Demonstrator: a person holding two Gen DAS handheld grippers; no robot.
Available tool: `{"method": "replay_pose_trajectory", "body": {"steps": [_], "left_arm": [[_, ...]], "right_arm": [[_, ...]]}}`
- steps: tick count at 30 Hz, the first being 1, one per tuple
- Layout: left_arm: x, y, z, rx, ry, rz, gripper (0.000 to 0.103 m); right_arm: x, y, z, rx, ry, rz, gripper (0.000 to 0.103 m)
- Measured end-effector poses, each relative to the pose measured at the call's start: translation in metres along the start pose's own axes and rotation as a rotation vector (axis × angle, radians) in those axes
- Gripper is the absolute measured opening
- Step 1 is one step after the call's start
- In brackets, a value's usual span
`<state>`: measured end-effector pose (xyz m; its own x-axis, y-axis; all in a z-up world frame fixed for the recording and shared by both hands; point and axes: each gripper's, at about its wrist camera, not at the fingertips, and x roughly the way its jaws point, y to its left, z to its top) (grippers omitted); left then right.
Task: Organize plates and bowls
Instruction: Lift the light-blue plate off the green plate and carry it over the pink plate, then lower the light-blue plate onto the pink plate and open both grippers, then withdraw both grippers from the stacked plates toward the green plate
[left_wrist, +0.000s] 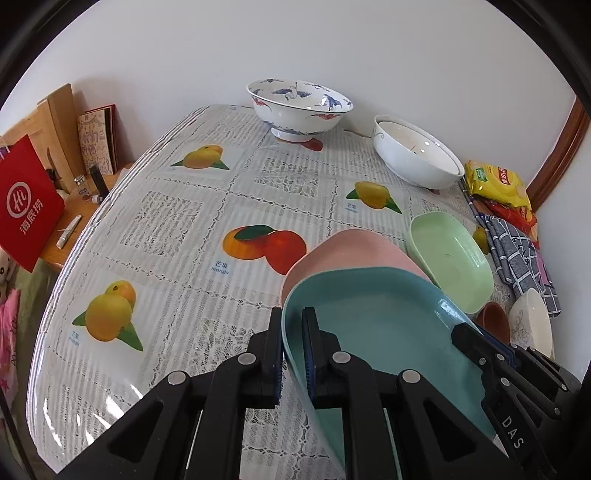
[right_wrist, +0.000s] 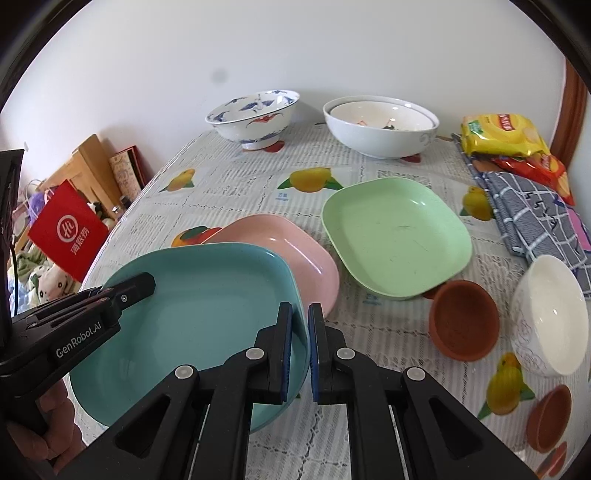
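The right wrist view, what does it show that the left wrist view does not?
Only the right wrist view shows a second brown cup at the near right and the hand holding the left gripper. Only the left wrist view shows small bottles on the side shelf. Both show the blue plate clamped by both grippers, above the pink plate, beside the green plate.

Both views bright, even, soft daylight; source not visible. White wall (left_wrist: 369, 44) evenly lit, no hot spots. Glossy tablecloth (left_wrist: 177, 229) shows white glare patch near lower-left edge in left wrist view. Shadows faint, soft-edged, under blue-patterned bowl (right_wrist: 253, 118) and white bowl (right_wrist: 380, 127). Strong fisheye bend: table edge curves, black vignette in all 4 corners. Focus sharp mid-frame; slight softness at rim. Small dark smudge (right_wrist: 220, 75) on wall or lens in right wrist view.
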<state>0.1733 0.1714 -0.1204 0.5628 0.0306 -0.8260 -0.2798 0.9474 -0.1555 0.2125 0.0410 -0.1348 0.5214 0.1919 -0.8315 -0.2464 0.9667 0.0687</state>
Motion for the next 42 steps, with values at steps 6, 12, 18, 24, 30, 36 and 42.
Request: {"method": "replay_pose_trajectory", "body": {"steps": [6, 12, 18, 24, 30, 36, 42], "left_arm": [[0.013, 0.004, 0.006, -0.038, 0.008, 0.026, 0.01], [0.027, 0.002, 0.012, -0.06, 0.017, 0.037, 0.011], [0.037, -0.001, 0.018, -0.069, 0.028, 0.04, 0.012], [0.044, -0.005, 0.017, -0.058, 0.041, 0.036, 0.013], [0.043, -0.006, 0.018, -0.035, 0.056, 0.017, 0.02], [0.033, -0.012, 0.013, 0.002, 0.041, 0.024, 0.049], [0.013, -0.017, 0.013, 0.024, 0.014, 0.004, 0.05]], "right_arm": [[0.019, 0.001, 0.012, -0.051, 0.01, 0.031, 0.009], [0.036, -0.001, 0.023, -0.093, 0.013, 0.041, 0.009], [0.049, -0.004, 0.033, -0.123, 0.001, 0.043, 0.01], [0.058, -0.003, 0.039, -0.164, -0.009, 0.021, 0.012], [0.065, -0.003, 0.042, -0.179, -0.003, 0.003, 0.014], [0.059, 0.001, 0.044, -0.203, -0.006, -0.014, 0.02], [0.021, -0.005, 0.041, -0.151, -0.075, -0.027, 0.041]]}}
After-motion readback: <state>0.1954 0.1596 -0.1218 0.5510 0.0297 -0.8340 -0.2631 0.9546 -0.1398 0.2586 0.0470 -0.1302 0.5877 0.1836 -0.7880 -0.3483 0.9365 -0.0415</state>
